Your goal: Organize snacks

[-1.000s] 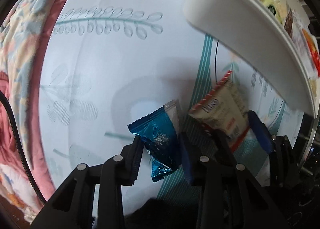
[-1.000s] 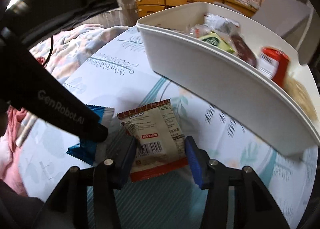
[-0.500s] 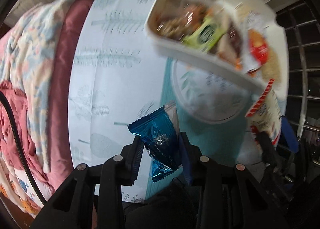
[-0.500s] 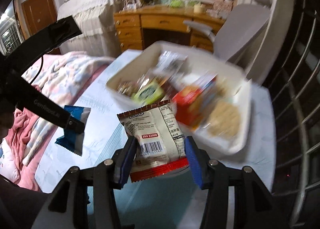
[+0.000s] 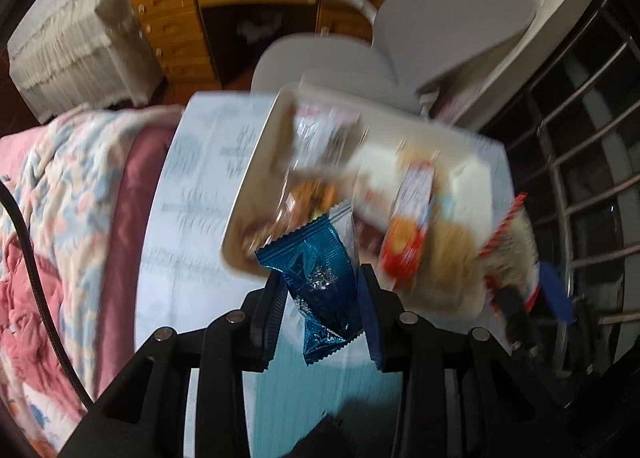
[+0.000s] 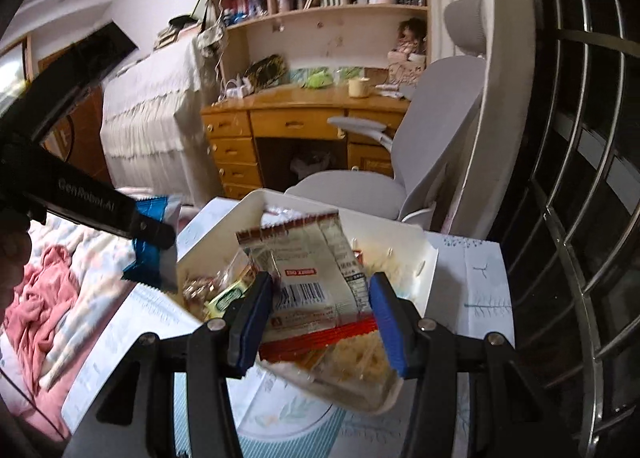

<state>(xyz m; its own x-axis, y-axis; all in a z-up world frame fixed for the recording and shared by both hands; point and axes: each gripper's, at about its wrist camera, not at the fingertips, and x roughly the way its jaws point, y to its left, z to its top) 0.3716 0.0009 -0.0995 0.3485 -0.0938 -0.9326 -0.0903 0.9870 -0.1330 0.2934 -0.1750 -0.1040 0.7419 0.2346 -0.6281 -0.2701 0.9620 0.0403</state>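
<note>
While both grippers hang above the white bin, the contents read as follows.

Left gripper: clamped on the blue foil packet; both pads press its sides.
Blue foil packet, axis: long axis runs up and away from the fingers, tilted a little left at the top; crimped lower end sticks out below the pads, upper crimped edge reaches over the near left corner of the bin in the left wrist view.
Right gripper: closed on the beige snack packet; blue pads press its two long edges.
Beige snack packet, axis: long axis points away from the fingers, red-striped seal at the near end, second red-trimmed seal at the far end; printed back with barcode faces the camera, label upside down.
Beige snack packet, place: held in the air over the middle of the bin.
White bin: rectangular, on the leaf-patterned tablecloth; holds assorted snacks, among them a green-labelled packet and a red-and-orange pack; much of it blurred.
Surroundings: pink floral bedding left of the table; grey office chair and wooden desk beyond.
</note>
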